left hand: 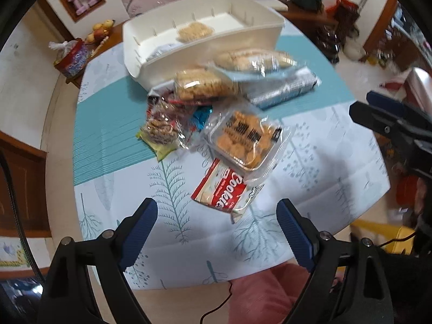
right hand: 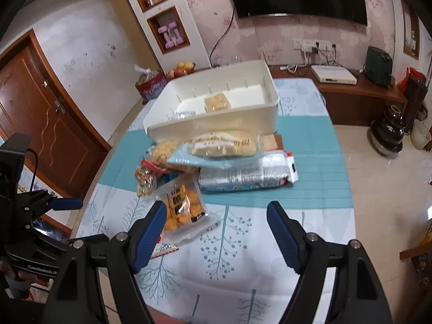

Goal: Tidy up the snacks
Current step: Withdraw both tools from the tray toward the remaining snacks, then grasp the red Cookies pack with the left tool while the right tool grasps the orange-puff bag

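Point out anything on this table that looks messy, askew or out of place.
The snacks lie in a loose heap on the table outside the white bin. A clear tray of orange biscuits rests tilted on the red cookie packet. The bin holds only a couple of packs. Nothing looks spilled or torn.

A red and white snack packet point(left hand: 224, 191) lying at the near end of the pile is showing the white word "Cookie" across its red band. Dark printed characters are sitting on the clear tray of orange biscuits point(left hand: 244, 140), too blurred to read.
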Demonstrator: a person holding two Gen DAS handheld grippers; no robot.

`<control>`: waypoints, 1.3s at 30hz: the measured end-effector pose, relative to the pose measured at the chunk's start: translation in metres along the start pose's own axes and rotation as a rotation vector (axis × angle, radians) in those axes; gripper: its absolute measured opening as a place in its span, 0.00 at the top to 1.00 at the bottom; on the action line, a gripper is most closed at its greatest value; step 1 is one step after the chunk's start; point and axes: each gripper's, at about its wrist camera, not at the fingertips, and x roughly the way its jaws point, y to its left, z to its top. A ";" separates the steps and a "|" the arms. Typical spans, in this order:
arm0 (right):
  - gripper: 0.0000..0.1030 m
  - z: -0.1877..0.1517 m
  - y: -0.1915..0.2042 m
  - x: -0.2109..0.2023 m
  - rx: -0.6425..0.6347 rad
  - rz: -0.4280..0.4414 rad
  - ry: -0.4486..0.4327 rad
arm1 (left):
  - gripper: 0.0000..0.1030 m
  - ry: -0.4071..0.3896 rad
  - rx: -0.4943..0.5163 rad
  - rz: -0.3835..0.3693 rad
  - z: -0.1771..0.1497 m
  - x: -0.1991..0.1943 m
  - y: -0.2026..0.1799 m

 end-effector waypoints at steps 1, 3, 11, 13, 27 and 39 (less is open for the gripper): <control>0.25 -0.001 0.001 0.004 -0.004 -0.008 0.015 | 0.13 0.010 0.008 -0.002 0.000 0.005 0.001; 0.25 -0.003 0.004 0.012 -0.012 -0.023 0.036 | 0.13 0.035 0.026 -0.008 0.000 0.018 0.003; 0.25 -0.010 0.013 0.038 -0.028 -0.047 0.120 | 0.13 0.111 0.060 -0.023 -0.001 0.064 0.018; 0.25 -0.013 0.018 0.046 -0.043 -0.054 0.136 | 0.13 0.122 0.070 -0.047 -0.002 0.072 0.021; 0.25 -0.018 0.061 0.099 -0.212 0.031 0.199 | 0.13 0.082 0.131 -0.182 -0.005 0.114 0.032; 0.08 -0.013 0.077 0.138 -0.278 0.021 0.238 | 0.15 0.062 0.181 -0.266 -0.003 0.134 0.026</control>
